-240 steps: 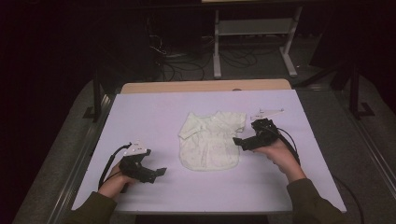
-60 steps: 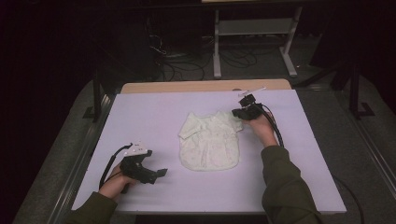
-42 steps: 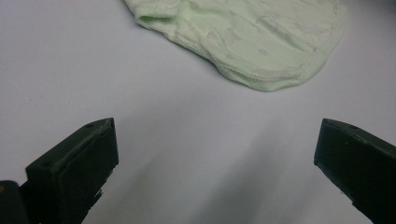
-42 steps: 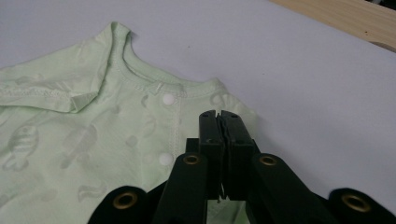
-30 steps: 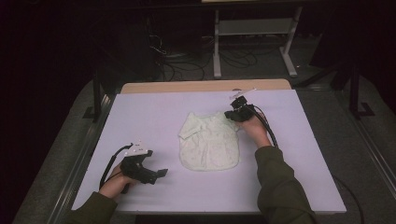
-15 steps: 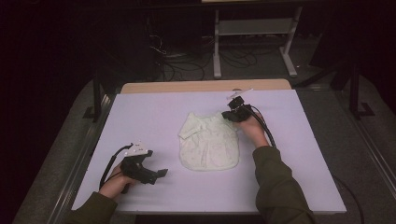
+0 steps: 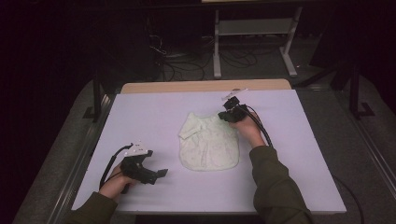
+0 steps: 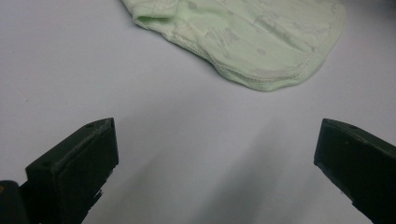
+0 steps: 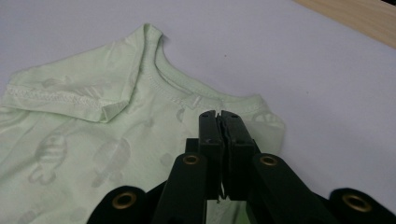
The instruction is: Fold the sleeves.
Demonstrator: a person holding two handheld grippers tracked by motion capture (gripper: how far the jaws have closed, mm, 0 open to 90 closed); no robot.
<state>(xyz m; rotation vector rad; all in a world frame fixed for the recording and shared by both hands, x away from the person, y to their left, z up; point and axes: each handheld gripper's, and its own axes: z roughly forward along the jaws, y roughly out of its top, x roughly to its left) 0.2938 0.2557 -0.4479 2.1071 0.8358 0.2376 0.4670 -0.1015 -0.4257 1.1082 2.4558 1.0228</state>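
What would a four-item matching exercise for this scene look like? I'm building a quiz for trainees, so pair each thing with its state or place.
Things:
1. left gripper
2. right gripper
3. garment
4. table cover

States or places:
A. pale green, lying flat mid-table
B. jaws shut, over the garment near its neckline
C. jaws wide open, on bare cover apart from the garment
D. pale lilac, spread under everything

Pairs: 1-C, 2-B, 3-A, 4-D

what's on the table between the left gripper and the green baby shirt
Nothing: just bare white table between the open left gripper and the shirt, as the left gripper view shows.
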